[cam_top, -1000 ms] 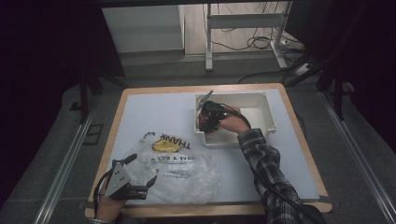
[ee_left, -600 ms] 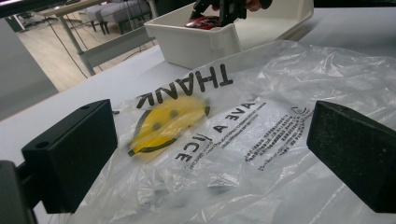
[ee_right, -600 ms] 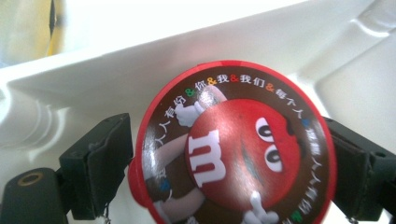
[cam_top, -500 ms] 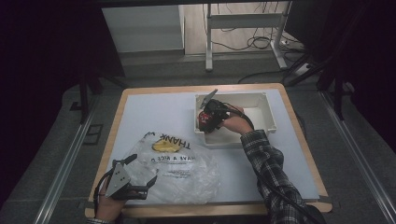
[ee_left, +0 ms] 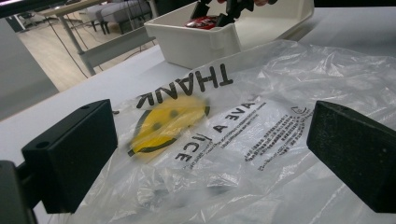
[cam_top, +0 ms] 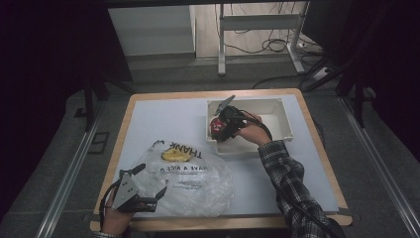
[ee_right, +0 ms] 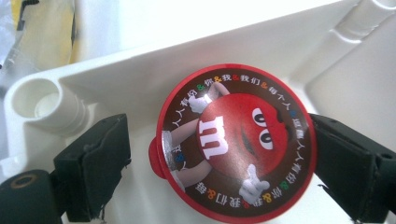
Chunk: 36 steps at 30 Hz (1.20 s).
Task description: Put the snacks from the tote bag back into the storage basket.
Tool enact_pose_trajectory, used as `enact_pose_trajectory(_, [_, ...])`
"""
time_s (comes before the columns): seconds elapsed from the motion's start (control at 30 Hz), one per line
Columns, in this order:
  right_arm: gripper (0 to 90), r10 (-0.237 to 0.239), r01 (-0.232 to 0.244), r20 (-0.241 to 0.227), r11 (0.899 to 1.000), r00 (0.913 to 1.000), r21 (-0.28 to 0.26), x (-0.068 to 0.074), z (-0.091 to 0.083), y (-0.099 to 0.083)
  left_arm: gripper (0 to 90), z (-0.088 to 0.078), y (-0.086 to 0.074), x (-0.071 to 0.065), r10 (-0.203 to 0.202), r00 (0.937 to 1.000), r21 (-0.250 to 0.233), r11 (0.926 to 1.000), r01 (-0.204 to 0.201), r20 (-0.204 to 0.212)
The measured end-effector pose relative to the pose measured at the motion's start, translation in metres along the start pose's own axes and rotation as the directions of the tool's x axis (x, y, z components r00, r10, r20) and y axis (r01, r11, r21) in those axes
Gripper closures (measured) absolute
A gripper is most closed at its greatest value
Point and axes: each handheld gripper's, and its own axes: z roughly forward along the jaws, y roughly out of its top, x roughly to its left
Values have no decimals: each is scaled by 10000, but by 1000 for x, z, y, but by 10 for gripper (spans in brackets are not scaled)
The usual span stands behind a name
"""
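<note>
The right hand-held gripper (cam_top: pixel 221 130) reached into the near left corner of a white moulded plastic bin (cam_top: pixel 282 119), a rectangular tub with smooth glossy walls and a hollow round post in its corner. Between its two black, blocky jaws sat a round red candy tub (ee_right: pixel 236 142), its flat lid printed with a red cartoon figure on a brown ring of small coloured lettering, and a small red tab jutting from the rim. The jaws had just been opening: in the right gripper view the left pad stood clear of the tub with a gap, while the right pad lay at the lid's edge, touching or nearly so; the tub was not clamped. It lay inside the bin, close to the wall.

The left hand-held gripper (cam_top: pixel 143 196) rested near the front left edge of the bench (cam_top: pixel 163 111), a pale, matte top framed by a wooden rim. Its jaws stood wide apart, either side of a thin, crinkled, translucent plastic bag (ee_left: pixel 243 126) that lay flat on the bench, holding nothing. The bag bore a yellow smiley face and black block print reading "THANK". The person's right sleeve (cam_top: pixel 292 183) was a dark plaid weave.
</note>
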Motion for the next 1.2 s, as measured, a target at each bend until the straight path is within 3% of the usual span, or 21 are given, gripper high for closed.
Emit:
enact_pose_trajectory(0.9, [76,215,-150,622,9946,9978,-1031,15,-31,-3,16,0,0,0,-38,10000,-21,10000,38,-26])
enact_pose_trajectory(1.2, [76,321,-244,495,9885,9983,-1495,20,-38,-9,16,0,0,0,-52,10000,-33,10000,52,-42])
